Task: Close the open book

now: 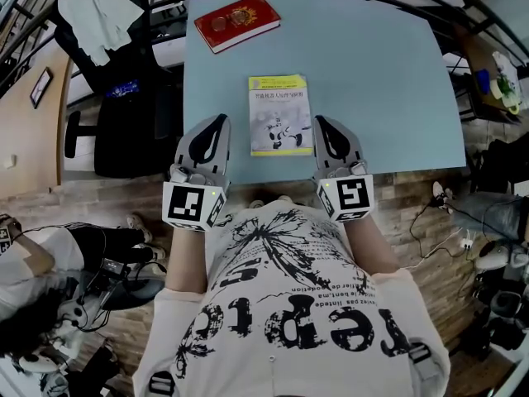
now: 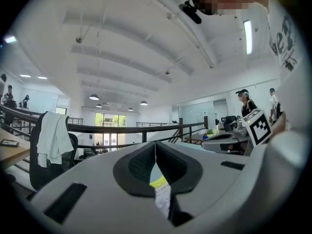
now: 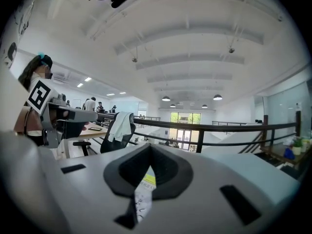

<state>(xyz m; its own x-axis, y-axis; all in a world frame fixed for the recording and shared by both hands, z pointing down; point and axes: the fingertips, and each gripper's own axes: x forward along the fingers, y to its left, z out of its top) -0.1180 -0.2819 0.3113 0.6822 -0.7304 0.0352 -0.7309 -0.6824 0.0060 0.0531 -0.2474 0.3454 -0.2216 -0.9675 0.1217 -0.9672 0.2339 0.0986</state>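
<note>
A thin book with a yellow and white cover lies closed and flat on the pale blue table, near its front edge. My left gripper hovers just left of the book, its jaws shut with nothing between them. My right gripper is just right of the book, also shut and empty. Both point level, away from me. In the left gripper view the book's cover shows through the gap below the left gripper. The right gripper view shows the same cover under the right gripper.
A closed red book lies at the table's far left. A black office chair with a white cloth over it stands left of the table. A dark railing runs beyond it. Cables and gear lie on the floor at right.
</note>
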